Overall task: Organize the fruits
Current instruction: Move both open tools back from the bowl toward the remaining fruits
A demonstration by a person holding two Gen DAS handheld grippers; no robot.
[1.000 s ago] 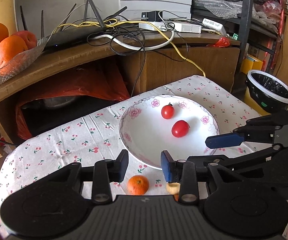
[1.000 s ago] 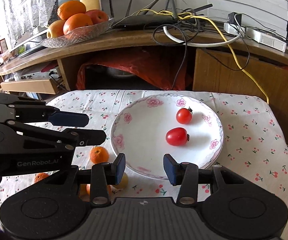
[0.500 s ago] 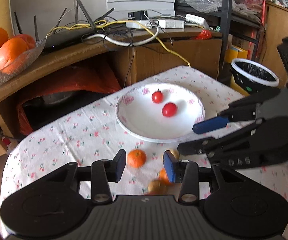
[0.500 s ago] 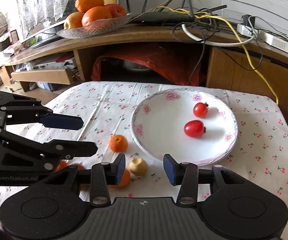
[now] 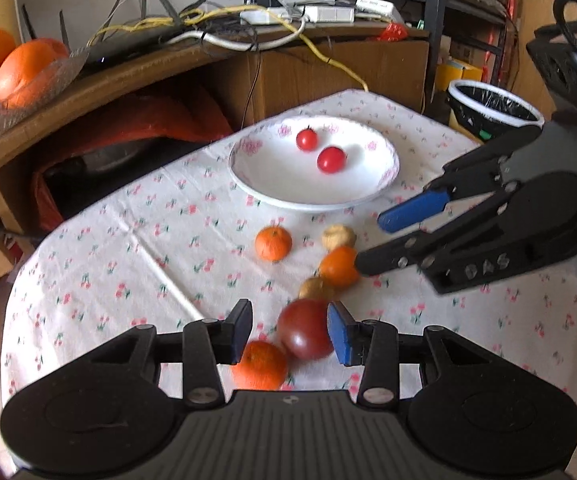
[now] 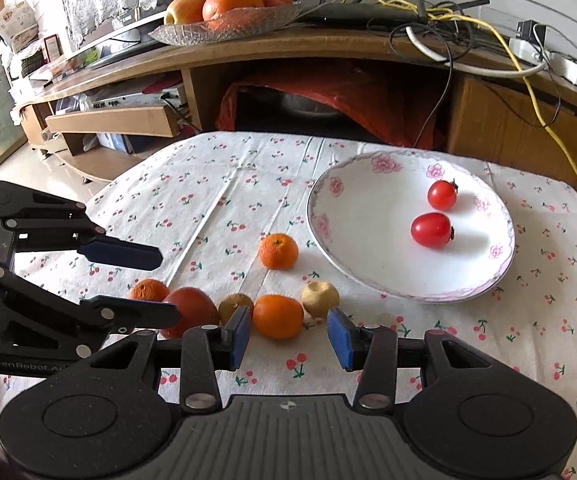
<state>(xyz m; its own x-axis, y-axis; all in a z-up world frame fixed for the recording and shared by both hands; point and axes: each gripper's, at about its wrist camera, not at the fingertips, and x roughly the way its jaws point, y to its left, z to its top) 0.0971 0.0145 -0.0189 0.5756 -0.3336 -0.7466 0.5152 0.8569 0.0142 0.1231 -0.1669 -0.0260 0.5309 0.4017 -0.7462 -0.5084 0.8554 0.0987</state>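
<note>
The left hand-held gripper (image 5: pixel 289 332) hangs wide open around a large red tomato (image 5: pixel 306 334), gripping nothing; the right hand-held gripper (image 6: pixel 288 334), equally wide, frames a mandarin (image 6: pixel 278 316). Beyond them, the flowered plate (image 6: pixel 328 208) holds two cherry tomatoes (image 6: pixel 431 230). Judging by this, six fruits near the plate still wait on the bench (image 6: pixel 208 208)

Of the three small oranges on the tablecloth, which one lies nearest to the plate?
The orange lying alone, just left of the plate. The other two, and, sit farther back in the row of fruit.
</note>
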